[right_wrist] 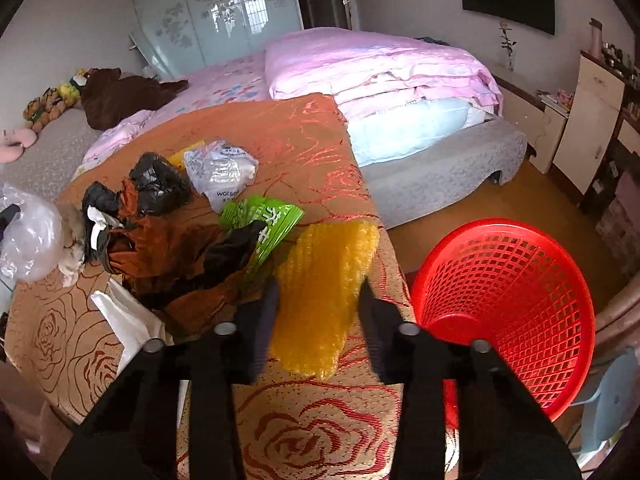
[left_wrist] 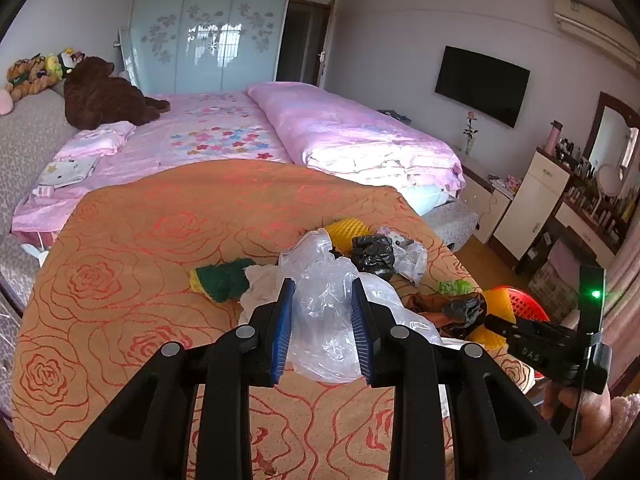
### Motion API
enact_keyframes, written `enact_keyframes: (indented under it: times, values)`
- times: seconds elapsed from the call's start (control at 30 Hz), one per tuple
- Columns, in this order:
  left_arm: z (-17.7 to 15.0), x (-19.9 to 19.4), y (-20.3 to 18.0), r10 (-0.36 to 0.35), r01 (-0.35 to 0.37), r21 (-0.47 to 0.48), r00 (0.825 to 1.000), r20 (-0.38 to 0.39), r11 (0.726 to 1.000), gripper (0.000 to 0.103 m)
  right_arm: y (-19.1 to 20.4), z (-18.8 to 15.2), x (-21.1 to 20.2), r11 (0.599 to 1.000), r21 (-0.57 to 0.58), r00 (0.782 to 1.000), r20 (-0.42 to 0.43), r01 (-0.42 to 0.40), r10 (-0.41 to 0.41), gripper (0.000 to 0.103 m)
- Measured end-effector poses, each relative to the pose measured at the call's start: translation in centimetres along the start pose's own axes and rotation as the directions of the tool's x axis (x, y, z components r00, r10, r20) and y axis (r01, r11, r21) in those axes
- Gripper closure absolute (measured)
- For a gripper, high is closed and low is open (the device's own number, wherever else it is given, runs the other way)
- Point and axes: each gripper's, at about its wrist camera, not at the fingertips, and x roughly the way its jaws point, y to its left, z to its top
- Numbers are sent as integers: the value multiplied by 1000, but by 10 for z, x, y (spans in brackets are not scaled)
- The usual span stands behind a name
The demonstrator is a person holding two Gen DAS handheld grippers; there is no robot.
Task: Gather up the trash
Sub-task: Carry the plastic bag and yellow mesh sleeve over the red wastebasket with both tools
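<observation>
Crinkled clear plastic bag (left_wrist: 326, 312) clamped in left gripper (left_wrist: 324, 292); ribbed yellow foam (right_wrist: 320, 300) pinched by right gripper (right_wrist: 318, 292).

Soft even daylight, strong fisheye bending at edges, right-wrist jaws motion-blurred.

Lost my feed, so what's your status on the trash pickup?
Left gripper shut on clear plastic bag. Right gripper clamped on yellow foam netting. Red basket beside table, path clear.
</observation>
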Motion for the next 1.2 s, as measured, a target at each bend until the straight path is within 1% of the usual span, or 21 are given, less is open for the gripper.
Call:
enact_keyframes:
  times: [0.13, 0.2, 0.27, 0.57, 0.7, 0.93, 1.1, 1.2]
  values:
    - [3, 1, -4, -3, 3, 8, 1000, 3, 1000, 77, -5, 2, -7, 1000, 8, 1000, 11, -5, 5, 83]
    - [3, 1, -6, -6, 6, 14, 1000, 6, 1000, 77, -9, 4, -9, 1000, 12, 1000, 18, -3, 3, 85]
    - [5, 1, -7, -11, 11, 19, 1000, 10, 1000, 77, -10, 5, -13, 1000, 17, 1000, 26, -2, 2, 86]
    - [13, -1, -19, -33, 32, 43, 999, 25, 999, 77, -17, 13, -43, 1000, 7, 993, 112, 30, -30, 87]
    - [18, 3, -30, -47, 46, 66, 999, 23, 997, 77, -24, 18, -50, 999, 23, 990, 129, 47, -50, 87]
    - [29, 19, -61, -95, 94, 102, 996, -3, 990, 77, -41, 25, -67, 994, 53, 980, 168, 96, -104, 87]
    - [33, 30, -90, -141, 143, 143, 990, -22, 979, 77, -57, 27, -78, 987, 78, 970, 190, 138, -150, 87]
    - [35, 38, -116, -169, 173, 180, 985, -35, 968, 77, -68, 26, -84, 983, 95, 964, 199, 159, -175, 87]
